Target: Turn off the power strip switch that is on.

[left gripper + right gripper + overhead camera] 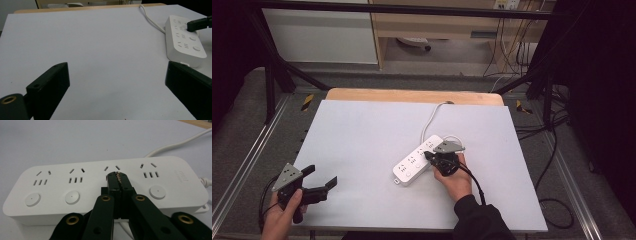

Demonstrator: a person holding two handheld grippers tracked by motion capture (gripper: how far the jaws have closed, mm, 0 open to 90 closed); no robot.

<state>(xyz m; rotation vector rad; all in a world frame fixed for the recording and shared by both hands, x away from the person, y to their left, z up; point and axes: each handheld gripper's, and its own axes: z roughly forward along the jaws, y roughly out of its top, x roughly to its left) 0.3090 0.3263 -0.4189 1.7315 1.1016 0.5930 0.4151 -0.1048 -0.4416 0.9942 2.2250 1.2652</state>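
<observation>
The power strip (pixel 418 161) lies flat on the worktop (pixel 362 145), right of centre, its cord (pixel 431 120) trailing back. It looks rigid, light and smooth, apt to slide when pushed; hold it across its long sides. The right gripper (pixel 117 177), jaws closed, presses its third switch. The left gripper (pixel 323 183) hovers open, well apart.

We are seeing a white strip (pixel 418 160) lying flat on the table, four sockets each with a round button, its cord (pixel 431 119) trailing away beyond the right claw (pixel 117 176), whose closed tips are resting over the third socket.
</observation>
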